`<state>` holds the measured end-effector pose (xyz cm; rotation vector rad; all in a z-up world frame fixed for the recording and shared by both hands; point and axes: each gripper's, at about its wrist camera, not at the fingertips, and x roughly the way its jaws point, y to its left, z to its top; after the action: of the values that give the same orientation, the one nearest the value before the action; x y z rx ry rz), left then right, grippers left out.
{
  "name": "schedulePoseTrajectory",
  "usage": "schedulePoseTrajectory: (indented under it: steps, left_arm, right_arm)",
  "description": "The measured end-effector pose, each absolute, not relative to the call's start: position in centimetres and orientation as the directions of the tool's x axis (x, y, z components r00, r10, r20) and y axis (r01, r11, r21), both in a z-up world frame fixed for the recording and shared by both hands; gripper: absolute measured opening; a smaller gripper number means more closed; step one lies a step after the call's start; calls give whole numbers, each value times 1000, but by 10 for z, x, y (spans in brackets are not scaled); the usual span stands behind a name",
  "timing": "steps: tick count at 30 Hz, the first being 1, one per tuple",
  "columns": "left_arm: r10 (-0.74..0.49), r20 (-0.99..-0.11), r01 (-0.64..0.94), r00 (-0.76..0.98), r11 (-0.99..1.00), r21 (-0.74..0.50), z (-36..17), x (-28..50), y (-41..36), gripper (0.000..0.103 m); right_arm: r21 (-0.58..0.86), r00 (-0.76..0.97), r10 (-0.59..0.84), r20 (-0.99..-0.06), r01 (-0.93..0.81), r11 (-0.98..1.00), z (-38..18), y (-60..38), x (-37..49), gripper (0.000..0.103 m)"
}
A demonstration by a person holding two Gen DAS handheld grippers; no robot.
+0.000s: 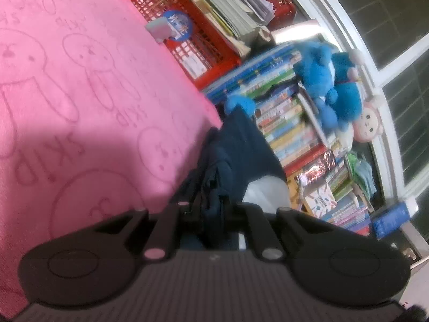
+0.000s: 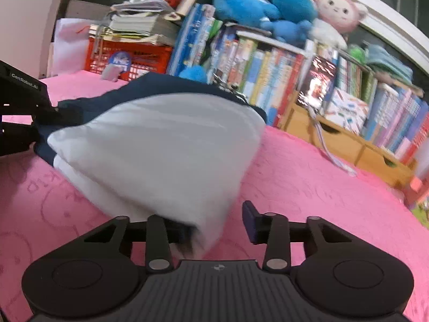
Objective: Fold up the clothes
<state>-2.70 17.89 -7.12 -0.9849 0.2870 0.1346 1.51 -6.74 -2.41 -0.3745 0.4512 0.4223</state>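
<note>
Right wrist view: the left gripper [image 2: 40, 123] is pinching the garment [image 2: 161, 145]; the right gripper [image 2: 214, 225] is gaping around its corner; folding is remaining unfinished.

bright indoor light, motion blur, fisheye-curved edges.

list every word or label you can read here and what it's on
"SKIP": printed over and over, next to bunny outlines, on the pink cloth.
"GenRoboAI" or close to it, the letters being small: on the black body of the left gripper.
Round blue sticker on the red crate: blurred, unreadable.
Book spines: too small and blurred.
</note>
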Motion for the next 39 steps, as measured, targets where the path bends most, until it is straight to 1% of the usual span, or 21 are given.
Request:
schedulePoseTrajectory:
  steps: [1, 2, 3, 6, 15, 17, 20, 23, 25, 26, 28, 29, 30, 31, 32, 33, 35, 36, 37, 39]
  left_arm:
    - [-16, -301, -244, 953, 550, -799, -71, -27, 179, 10]
    - [-19, -303, -243, 953, 551, -798, -71, -28, 179, 10]
    - [-23, -305, -243, 952, 552, -798, -71, -28, 178, 10]
    - [-33, -313, -241, 949, 564, -790, -72, -31, 177, 10]
    - [-64, -322, -218, 945, 613, -760, -72, -42, 169, 10]
    - [-67, -326, -213, 943, 630, -746, -72, -44, 167, 10]
    - [-80, -327, -201, 942, 643, -739, -72, -50, 169, 11]
    - [-95, -319, -182, 943, 655, -733, -72, -57, 175, 13]
    - [-99, -316, -176, 944, 657, -733, -73, -63, 180, 14]
    - [-95, -318, -180, 943, 659, -730, -73, -66, 183, 14]
    - [-70, -338, -204, 938, 678, -706, -71, -74, 187, 15]
    - [-44, -358, -232, 933, 688, -688, -69, -79, 190, 14]
    - [-3, -388, -274, 922, 702, -657, -66, -85, 195, 12]
    - [4, -404, -287, 915, 711, -642, -63, -87, 201, 12]
    - [4, -417, -293, 909, 719, -630, -59, -90, 208, 13]
    - [-28, -418, -265, 908, 734, -626, -50, -85, 212, 13]
    - [-107, -413, -193, 904, 761, -619, -29, -74, 220, 14]
    - [-170, -408, -137, 897, 769, -624, -14, -60, 221, 20]
    - [-235, -404, -87, 884, 767, -636, -3, -44, 221, 32]
    - [-370, -402, 3, 837, 739, -674, 20, 0, 215, 42]
  right_arm:
    - [-245, 812, 308, -496, -471, 848, -23, -65, 18, 24]
    - [-226, 808, 312, -500, -470, 853, -22, -66, 20, 23]
    - [-208, 804, 317, -504, -469, 859, -21, -68, 22, 19]
    - [-200, 815, 309, -490, -450, 870, -21, -74, 21, 16]
    - [-329, 882, 263, -391, -401, 855, -18, -79, 1, 14]
    - [-345, 879, 261, -398, -408, 845, -20, -81, 0, 14]
    - [-327, 844, 292, -449, -460, 826, -26, -87, 4, 16]
    - [-281, 801, 352, -485, -524, 804, -24, -96, 7, 20]
    - [-234, 760, 402, -511, -573, 786, -19, -106, 9, 25]
    - [-205, 735, 429, -525, -599, 774, -17, -112, 10, 27]
    - [-146, 682, 483, -549, -648, 748, -11, -124, 12, 28]
    - [-114, 654, 509, -560, -669, 735, -8, -131, 13, 30]
    - [-75, 626, 531, -571, -684, 726, -2, -142, 14, 35]
    - [-37, 598, 553, -581, -697, 716, 3, -153, 16, 39]
    - [3, 571, 573, -588, -707, 707, 9, -165, 17, 40]
    - [44, 555, 588, -588, -704, 709, 19, -177, 21, 41]
    - [134, 543, 613, -574, -676, 725, 36, -200, 35, 48]
    - [174, 547, 621, -562, -656, 735, 42, -206, 46, 51]
    - [215, 548, 630, -550, -636, 741, 48, -212, 58, 55]
    - [299, 532, 661, -529, -612, 732, 52, -212, 92, 62]
